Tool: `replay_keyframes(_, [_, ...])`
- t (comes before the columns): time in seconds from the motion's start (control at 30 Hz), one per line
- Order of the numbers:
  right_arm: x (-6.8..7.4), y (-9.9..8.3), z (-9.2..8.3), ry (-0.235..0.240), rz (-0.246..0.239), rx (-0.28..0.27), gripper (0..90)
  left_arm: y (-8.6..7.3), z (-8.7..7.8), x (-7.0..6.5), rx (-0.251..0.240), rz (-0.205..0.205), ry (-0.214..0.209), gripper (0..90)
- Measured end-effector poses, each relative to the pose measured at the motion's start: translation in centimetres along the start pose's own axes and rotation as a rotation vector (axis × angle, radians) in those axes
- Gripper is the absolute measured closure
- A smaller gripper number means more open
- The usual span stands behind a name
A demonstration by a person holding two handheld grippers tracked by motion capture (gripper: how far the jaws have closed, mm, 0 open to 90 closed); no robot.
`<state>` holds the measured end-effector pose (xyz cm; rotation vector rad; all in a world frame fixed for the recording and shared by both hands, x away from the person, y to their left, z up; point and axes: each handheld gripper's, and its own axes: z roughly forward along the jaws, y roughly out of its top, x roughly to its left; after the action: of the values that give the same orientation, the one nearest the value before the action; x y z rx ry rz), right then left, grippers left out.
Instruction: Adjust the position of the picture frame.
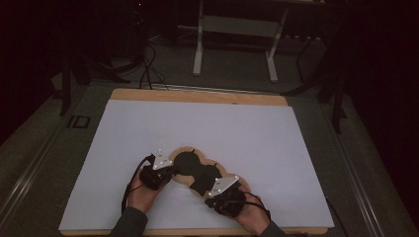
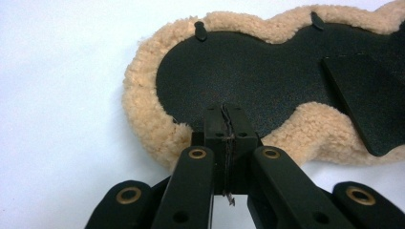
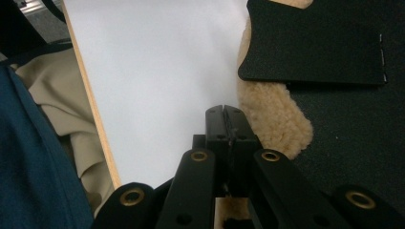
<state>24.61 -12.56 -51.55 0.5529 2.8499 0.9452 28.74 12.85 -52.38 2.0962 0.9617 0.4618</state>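
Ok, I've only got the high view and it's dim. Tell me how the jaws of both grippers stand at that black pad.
Observer: The left gripper is shut, jaws pressed together, tips reaching across the tan fleece rim to the black face of the pad.
Operator: Now the right one.
Observer: The right gripper is shut too, its tips over the white sheet, close beside the fleece.
Operator: Describe the pad's top.
Observer: A separate black flap lies on it, with a few stitches at one end, and two small black tabs poke over the far rim.
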Motion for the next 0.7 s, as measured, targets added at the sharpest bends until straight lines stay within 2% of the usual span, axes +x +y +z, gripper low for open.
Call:
replay_keyframes(0.33, [-0.8, -0.2, -0.4, -0.043, -0.001, 0.018, 90.0, 0.0, 0.1, -0.3, 0.002, 0.010, -0.006, 89.9])
replay_keyframes(0.7, [-2.1, -0.7, -0.7, -0.083, 0.032, 0.016, 90.0, 0.1, 0.3, -0.7, -0.001, 0.016, -0.019, 89.8])
